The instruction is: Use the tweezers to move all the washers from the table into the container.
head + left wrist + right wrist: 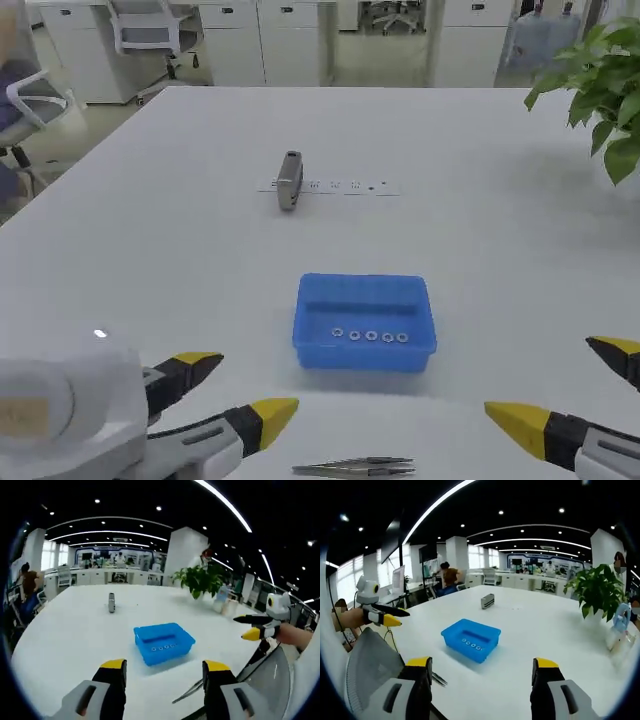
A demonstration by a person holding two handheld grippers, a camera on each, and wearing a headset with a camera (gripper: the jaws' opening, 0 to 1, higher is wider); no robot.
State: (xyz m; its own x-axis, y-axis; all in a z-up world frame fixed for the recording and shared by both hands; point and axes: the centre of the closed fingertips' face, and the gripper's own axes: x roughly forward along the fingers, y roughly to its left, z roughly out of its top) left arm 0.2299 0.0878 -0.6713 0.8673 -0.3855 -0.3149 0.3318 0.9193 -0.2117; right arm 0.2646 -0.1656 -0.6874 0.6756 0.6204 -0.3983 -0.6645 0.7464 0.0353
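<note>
Head view is looking forward and down at the table (480,230) from its near edge. Gripper views are looking low across it, all three sharing the tray (362,284).

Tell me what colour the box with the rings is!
The box is blue, clearest in the head view.
</note>
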